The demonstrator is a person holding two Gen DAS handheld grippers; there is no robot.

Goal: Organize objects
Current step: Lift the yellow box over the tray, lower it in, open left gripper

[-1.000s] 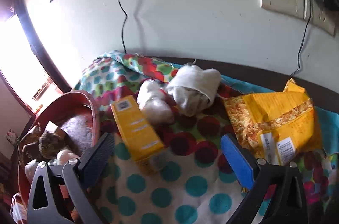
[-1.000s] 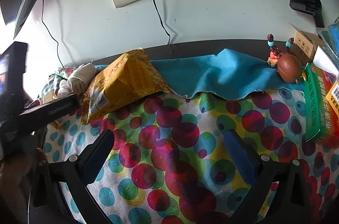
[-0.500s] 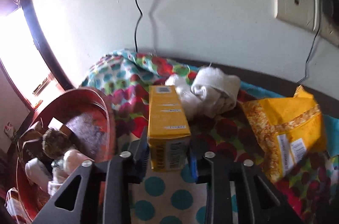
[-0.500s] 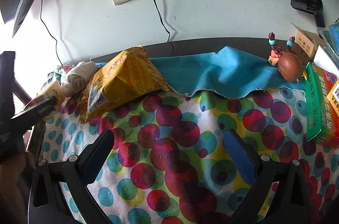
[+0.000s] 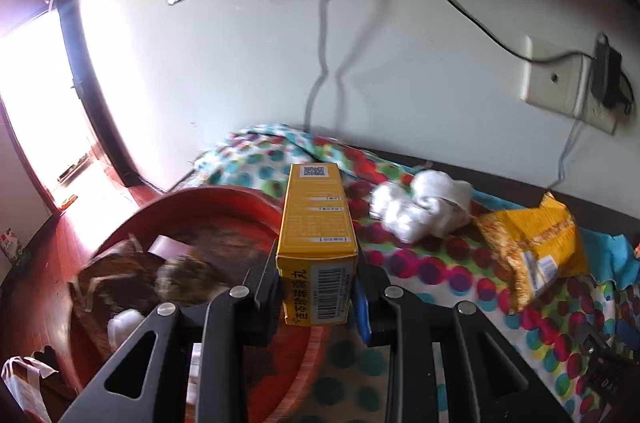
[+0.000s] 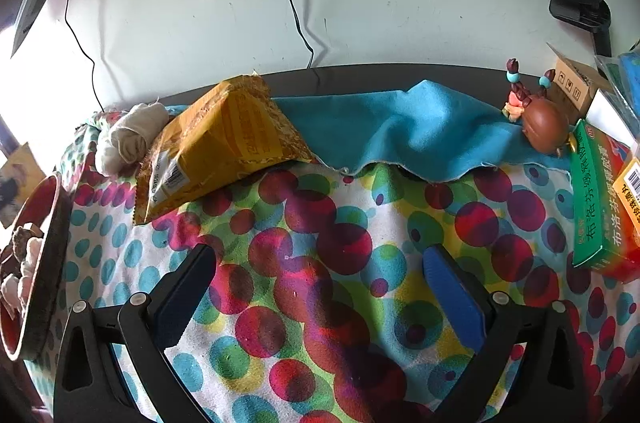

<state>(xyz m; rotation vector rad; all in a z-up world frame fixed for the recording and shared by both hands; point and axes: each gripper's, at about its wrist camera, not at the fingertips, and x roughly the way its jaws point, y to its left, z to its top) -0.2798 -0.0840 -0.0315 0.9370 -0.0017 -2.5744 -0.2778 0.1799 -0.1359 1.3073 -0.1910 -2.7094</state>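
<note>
Now left gripper (image 5: 318,297) clamps yellow box (image 5: 318,223), long axis pointing forward; red basket (image 5: 224,195) just left-below; right gripper (image 6: 320,287) open, empty.

Window (image 5: 36,95) glare at left (blown out); basket (image 5: 192,207) motion-blurred.

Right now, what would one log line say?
left gripper: shut on yellow box | right gripper: open, empty | red basket: beside box

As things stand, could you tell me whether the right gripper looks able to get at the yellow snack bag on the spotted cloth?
Probably yes. The right gripper is open and empty, and only bare spotted cloth lies between it and the yellow snack bag, ahead and to its left. The bag's near edge faces the gripper unobstructed.
</note>
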